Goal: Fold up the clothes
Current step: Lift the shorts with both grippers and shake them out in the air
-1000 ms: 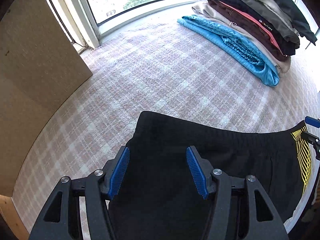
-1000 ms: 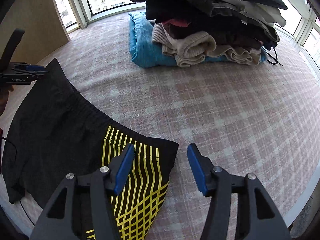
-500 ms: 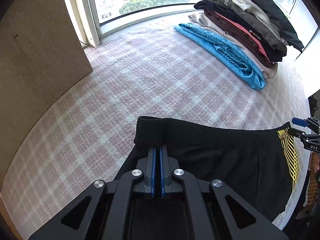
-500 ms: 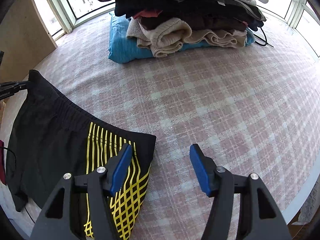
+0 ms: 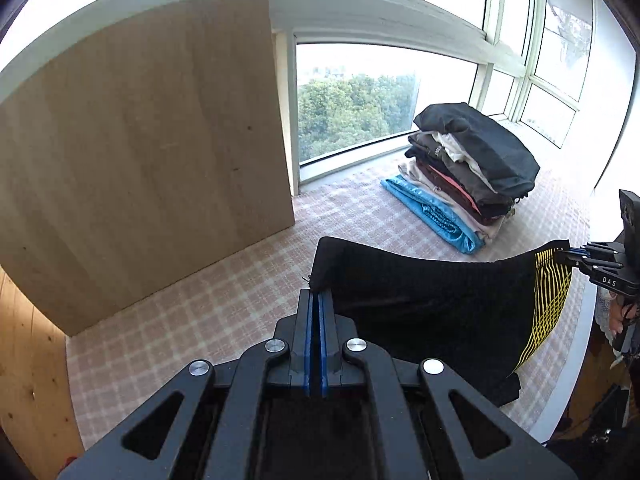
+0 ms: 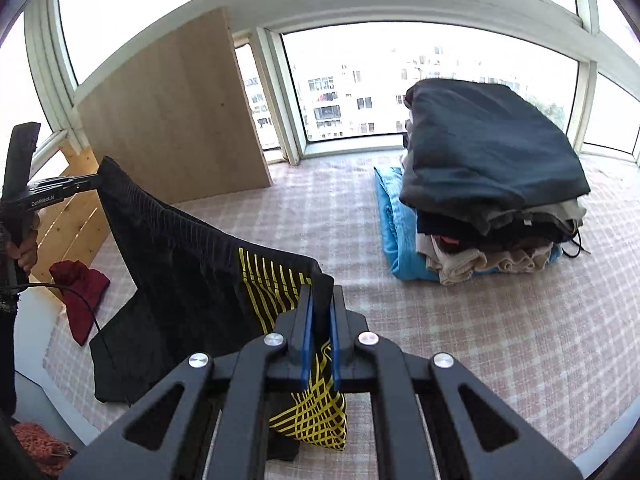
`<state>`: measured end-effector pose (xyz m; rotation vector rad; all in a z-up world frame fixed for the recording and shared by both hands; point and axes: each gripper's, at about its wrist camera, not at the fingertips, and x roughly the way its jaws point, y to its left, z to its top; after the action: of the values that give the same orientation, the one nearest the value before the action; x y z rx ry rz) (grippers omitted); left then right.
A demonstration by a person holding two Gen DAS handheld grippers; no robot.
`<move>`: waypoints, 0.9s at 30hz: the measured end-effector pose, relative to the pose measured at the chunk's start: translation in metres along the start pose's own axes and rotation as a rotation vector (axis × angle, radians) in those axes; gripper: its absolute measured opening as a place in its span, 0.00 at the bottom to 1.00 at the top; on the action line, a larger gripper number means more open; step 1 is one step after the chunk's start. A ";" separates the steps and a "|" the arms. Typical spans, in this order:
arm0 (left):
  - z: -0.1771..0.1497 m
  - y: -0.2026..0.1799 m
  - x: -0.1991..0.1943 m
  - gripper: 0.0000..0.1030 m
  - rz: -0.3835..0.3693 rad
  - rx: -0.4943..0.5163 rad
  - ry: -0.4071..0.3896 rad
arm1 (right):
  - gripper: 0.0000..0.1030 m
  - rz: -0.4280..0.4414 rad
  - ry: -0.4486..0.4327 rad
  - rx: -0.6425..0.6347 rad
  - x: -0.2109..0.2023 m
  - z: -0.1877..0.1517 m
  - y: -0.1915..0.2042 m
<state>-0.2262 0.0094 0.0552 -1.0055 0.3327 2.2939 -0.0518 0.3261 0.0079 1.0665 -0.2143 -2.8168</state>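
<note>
A pair of black shorts (image 5: 424, 304) with a yellow line pattern hangs stretched between my two grippers, lifted above the pink checked surface (image 5: 224, 312). My left gripper (image 5: 318, 296) is shut on the plain black waistband corner. My right gripper (image 6: 320, 294) is shut on the yellow-patterned corner of the shorts (image 6: 188, 264). Each gripper also shows in the other's view, the right one (image 5: 576, 254) at the far right and the left one (image 6: 90, 180) at the far left. The shorts' lower edge hangs down toward the surface.
A stack of folded clothes (image 5: 464, 176) on a blue garment lies at the back by the windows; it also shows in the right wrist view (image 6: 488, 184). A wooden panel (image 5: 140, 168) stands at the left. A red cloth (image 6: 82, 292) lies at the surface's left edge.
Both grippers closed on the shorts' waistband corners, the left first, and lifted the shorts off the surface. The views have tilted up toward the windows.
</note>
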 end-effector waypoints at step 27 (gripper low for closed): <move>0.034 0.084 -0.275 0.02 0.408 -0.126 -0.346 | 0.07 0.209 -0.313 -0.376 -0.121 0.142 0.200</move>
<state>-0.1528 -0.1593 0.2790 -0.6186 0.2683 2.8322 -0.0436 0.1615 0.2266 0.4933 0.1642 -2.6696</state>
